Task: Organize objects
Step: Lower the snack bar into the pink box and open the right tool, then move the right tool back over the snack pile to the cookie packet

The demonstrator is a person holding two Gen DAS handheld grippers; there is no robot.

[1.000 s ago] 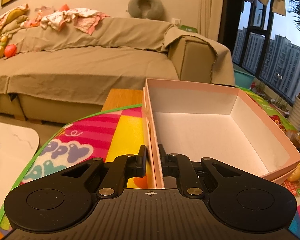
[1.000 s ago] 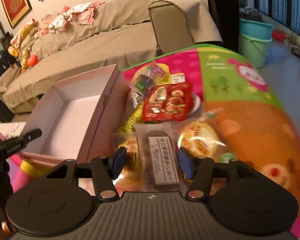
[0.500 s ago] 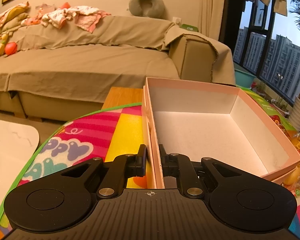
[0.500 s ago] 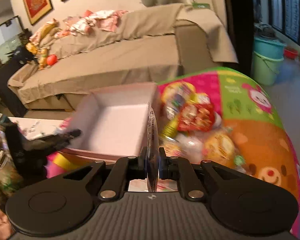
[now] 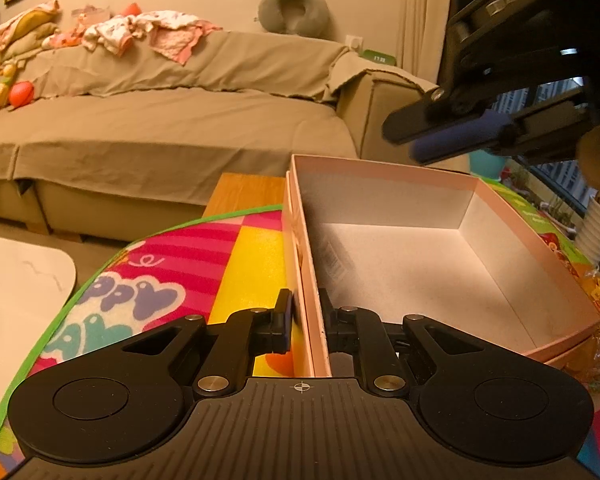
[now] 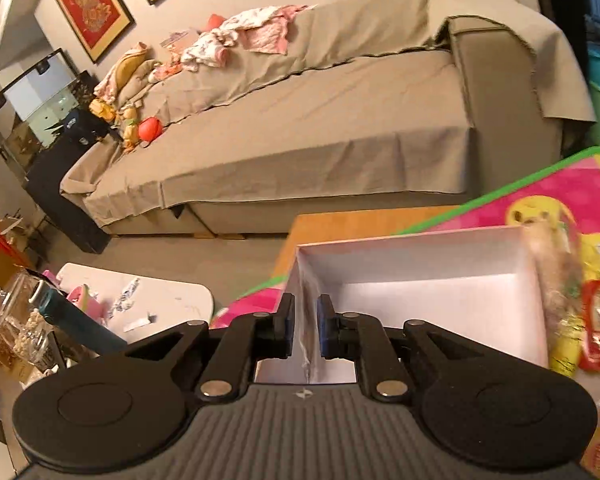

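Left gripper point(image 5: 305, 314): pinched tight on the near left wall of the pink box point(image 5: 532, 276), one finger outside the wall and one inside.
Right gripper point(image 6: 305, 326): jaws nearly together, clamping a thin clear packet point(image 6: 309, 344) that stands edge-on between the blue pads; it has just closed on this packet within the last second.
Right gripper seen from the left wrist view: it hangs in the air at upper right point(image 5: 432, 140), above the far right corner of the box, pads pressed close.
Clear packet: held above the near left part of the box, blurred; its label cannot be read.
Pink box: open, white inside, nothing visible in it; it sits on the colourful play mat point(image 5: 148, 280).
Snack packets point(image 6: 598, 324): piled just beside the box's right wall, red and yellow wrappers, blurred.
Play mat: green-edged, laid over a wooden table point(image 5: 244, 192).
Sofa point(image 5: 160, 128): behind the table, covered in tan cloth, with clothes heaped along its backrest.
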